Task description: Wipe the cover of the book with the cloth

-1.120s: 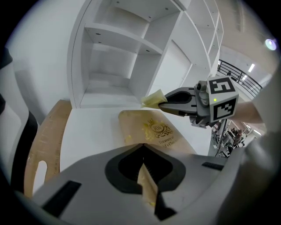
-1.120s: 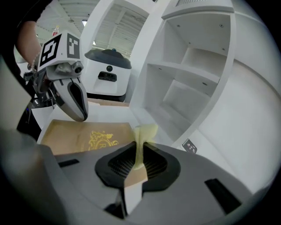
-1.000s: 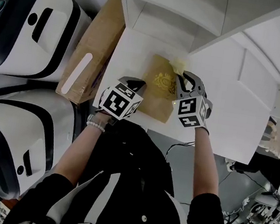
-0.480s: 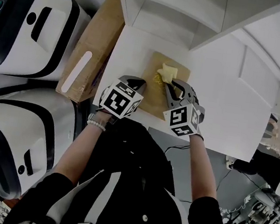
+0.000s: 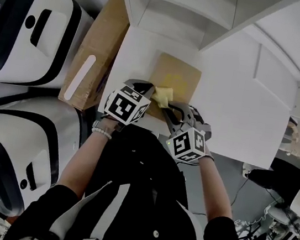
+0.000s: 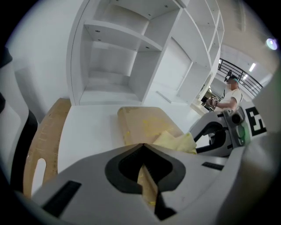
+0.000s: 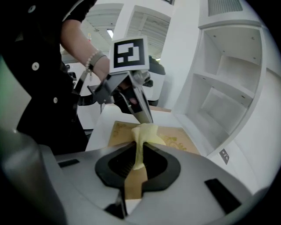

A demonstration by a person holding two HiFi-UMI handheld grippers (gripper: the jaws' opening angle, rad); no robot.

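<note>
No words or numbers can be read anywhere. The left cube (image 5: 123, 106) on the left hand-held gripper (image 5: 149, 93) and the right cube (image 5: 186, 144) on the right hand-held gripper (image 5: 167, 107) carry only black-and-white square codes. The book (image 5: 177, 77) cover bears gold ornament, with no legible lettering. The small grey sticker (image 7: 224, 154) on the shelf unit (image 7: 228, 88) is too small to read.

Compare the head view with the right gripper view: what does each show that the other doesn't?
Only the head view: the right gripper from outside, its marker cube and the person's right forearm. Only the right gripper view: its jaws shut on the yellow cloth. Both: the brown book on the white table, the cloth resting on it, and the left gripper at its edge.
</note>
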